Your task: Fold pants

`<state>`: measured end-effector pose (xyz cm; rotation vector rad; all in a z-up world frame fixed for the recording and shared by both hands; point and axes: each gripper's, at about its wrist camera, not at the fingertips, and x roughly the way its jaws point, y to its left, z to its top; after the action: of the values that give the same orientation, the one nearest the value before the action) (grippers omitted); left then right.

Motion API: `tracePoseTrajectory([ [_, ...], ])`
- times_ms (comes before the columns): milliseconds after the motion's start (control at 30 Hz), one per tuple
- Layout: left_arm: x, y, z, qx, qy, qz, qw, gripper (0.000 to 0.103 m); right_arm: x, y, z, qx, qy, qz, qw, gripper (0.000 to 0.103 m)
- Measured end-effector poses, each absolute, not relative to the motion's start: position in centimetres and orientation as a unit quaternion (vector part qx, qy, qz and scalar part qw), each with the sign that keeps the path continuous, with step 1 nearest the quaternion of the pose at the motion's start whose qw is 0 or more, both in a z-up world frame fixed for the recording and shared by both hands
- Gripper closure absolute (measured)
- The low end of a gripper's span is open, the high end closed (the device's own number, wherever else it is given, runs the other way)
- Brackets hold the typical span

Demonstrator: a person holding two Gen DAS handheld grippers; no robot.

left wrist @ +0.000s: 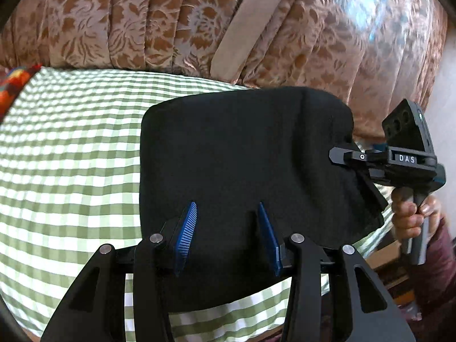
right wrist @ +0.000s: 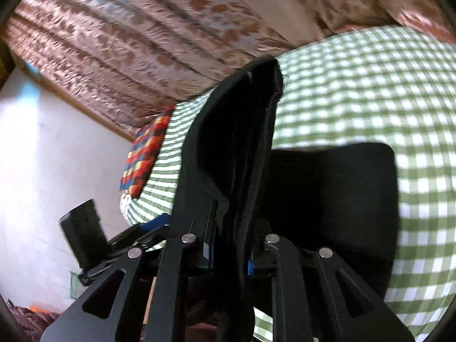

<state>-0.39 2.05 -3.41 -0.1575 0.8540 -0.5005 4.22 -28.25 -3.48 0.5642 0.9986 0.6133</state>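
The black pants [left wrist: 242, 148] lie folded in a rough square on the green-and-white checked cloth [left wrist: 71, 156]. My left gripper [left wrist: 228, 232] hovers over their near part, blue fingers [left wrist: 186, 228] apart, and I see nothing pinched between them. My right gripper [left wrist: 336, 154], held by a hand [left wrist: 407, 213], is at the pants' right edge with a flap of the fabric hanging from it. In the right wrist view my right gripper [right wrist: 228, 256] is shut on a raised fold of the black pants [right wrist: 250, 131], which hides its fingertips. The left gripper [right wrist: 154, 222] shows low on the left there.
A brown floral curtain [left wrist: 171, 22] hangs close behind the checked surface. A bright patchwork cloth [right wrist: 145, 154] lies at the surface's far end, also seen as patchwork cloth [left wrist: 14, 85]. A white wall [right wrist: 57, 142] stands beside it. The near edge of the surface [left wrist: 228, 322] is just below my left gripper.
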Motion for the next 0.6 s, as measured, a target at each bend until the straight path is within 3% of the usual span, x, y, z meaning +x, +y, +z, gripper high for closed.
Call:
tracePoseTrajectory([
  [600,-1.1,1.9,-2.8,-0.043,0.386,-0.213,0.897,0.06,4.2,-27.2,-3.2,0.246,0.463,0.274,0.806,0.089],
])
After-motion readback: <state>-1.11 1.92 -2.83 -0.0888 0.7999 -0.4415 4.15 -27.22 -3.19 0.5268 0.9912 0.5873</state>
